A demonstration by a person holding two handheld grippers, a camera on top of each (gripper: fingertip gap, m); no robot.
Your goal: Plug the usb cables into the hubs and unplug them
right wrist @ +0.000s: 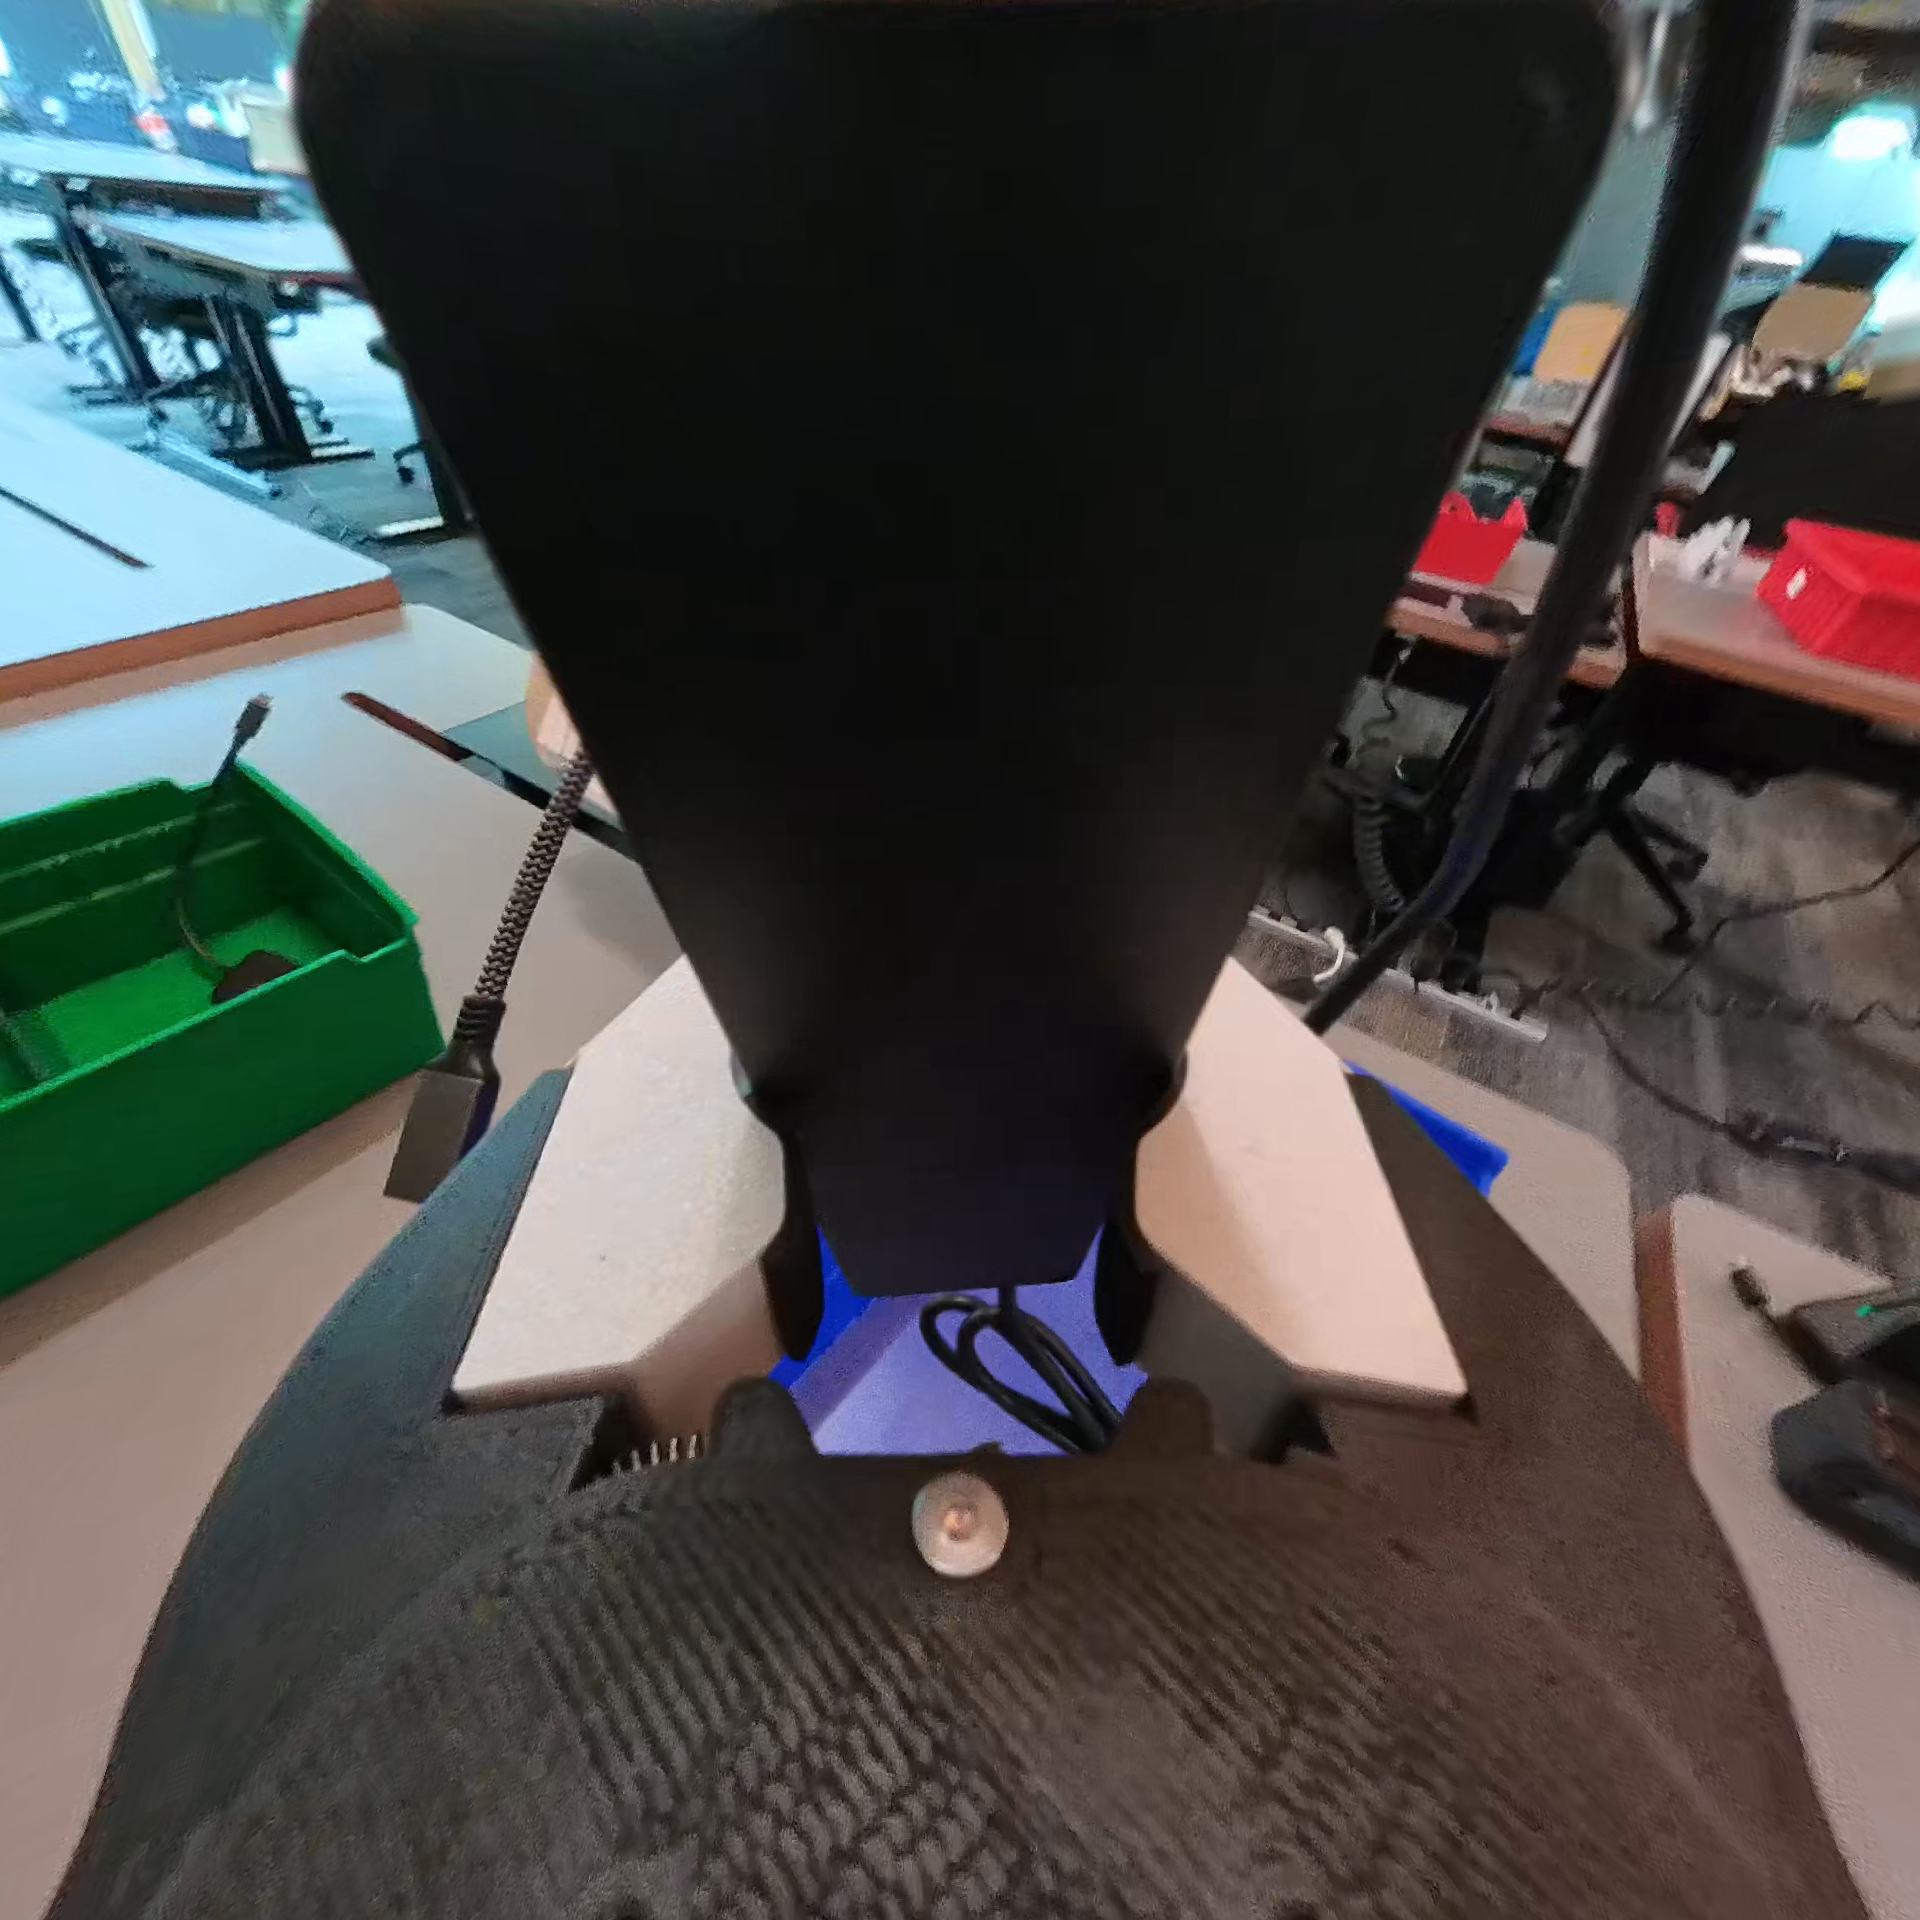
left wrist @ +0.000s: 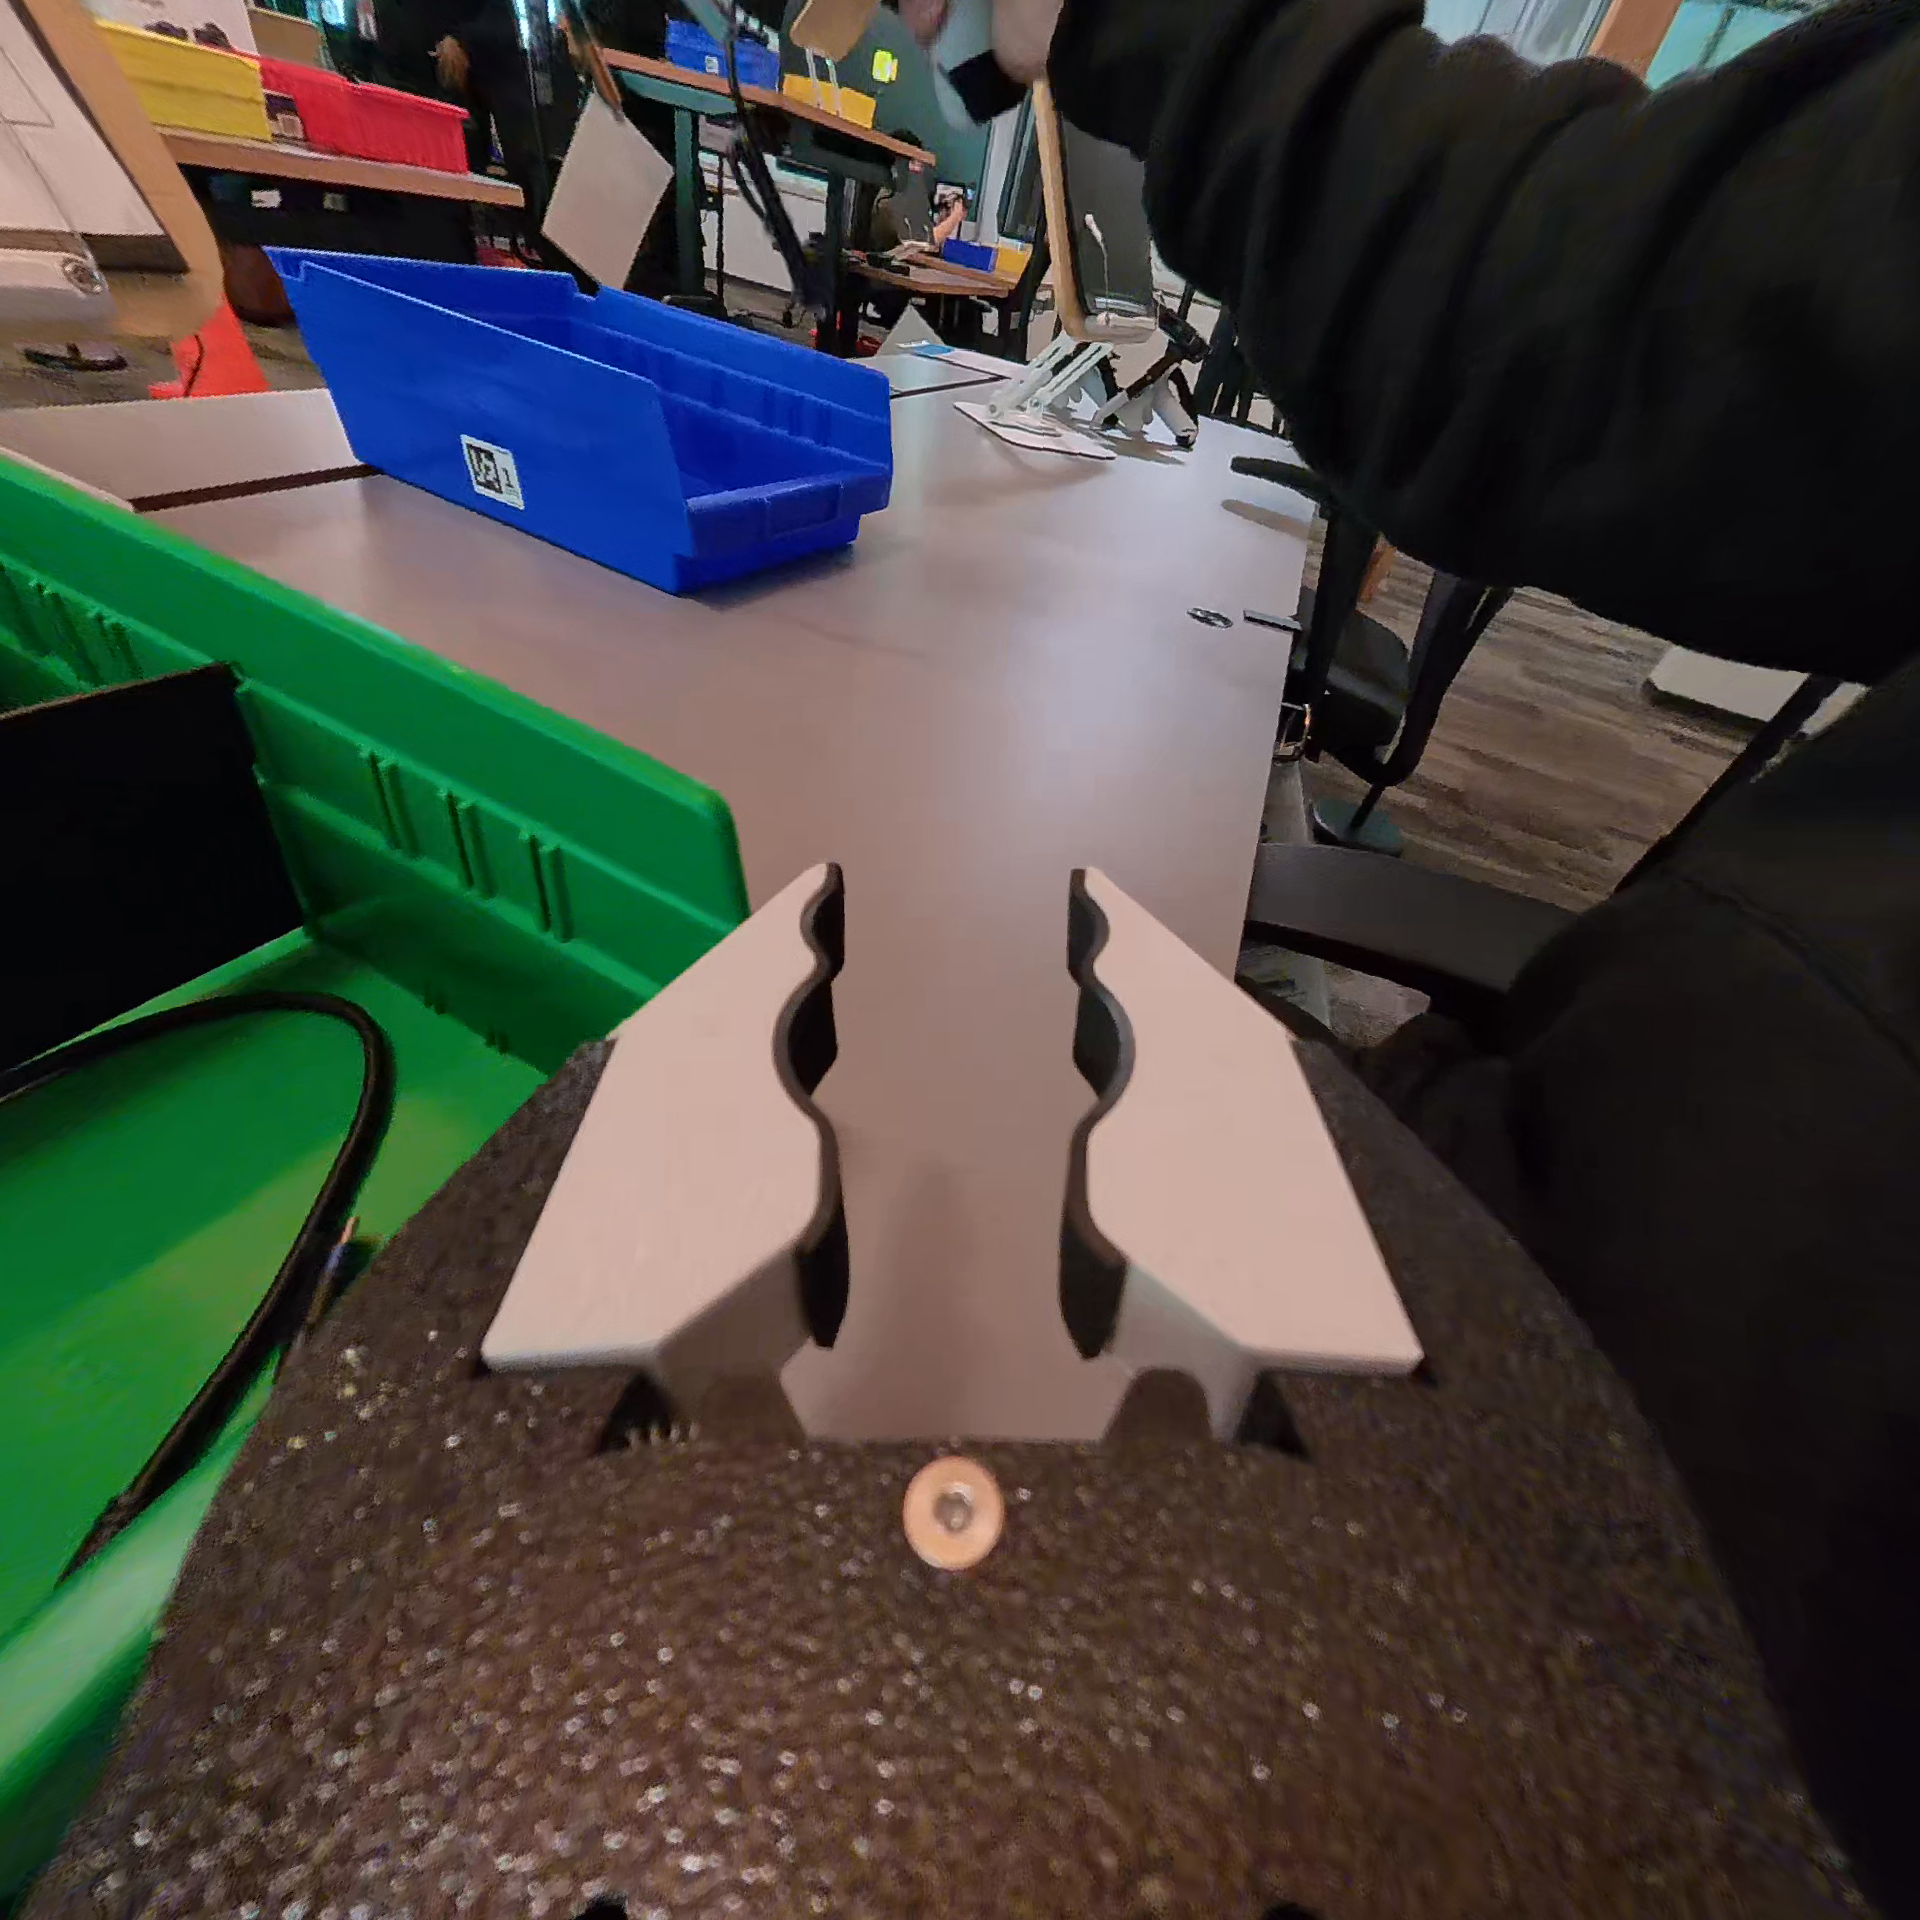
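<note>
My right gripper [right wrist: 961, 1049] is shut on a flat black hub [right wrist: 956, 520], which it holds upright close to the camera. A braided grey USB cable [right wrist: 525, 883] hangs by the hub's left edge and ends in a loose metal plug [right wrist: 436, 1122]. A smooth black cable [right wrist: 1621, 499] hangs on the hub's right. Below the gripper is a blue bin [right wrist: 883, 1392] with a coiled black cable [right wrist: 1023, 1361]. My left gripper [left wrist: 954, 883] is open and empty above the table [left wrist: 935, 675], beside a green bin [left wrist: 499, 831] holding a black cable [left wrist: 343, 1143] and a black block [left wrist: 125, 852].
The blue bin [left wrist: 582, 416] stands on the table ahead of my left gripper. A person's black sleeve [left wrist: 1558, 312] reaches across the upper right. The table's right edge [left wrist: 1273, 727] drops to chairs and floor. The green bin [right wrist: 197, 997] holds a thin cable. Dark devices [right wrist: 1849, 1392] lie at the right.
</note>
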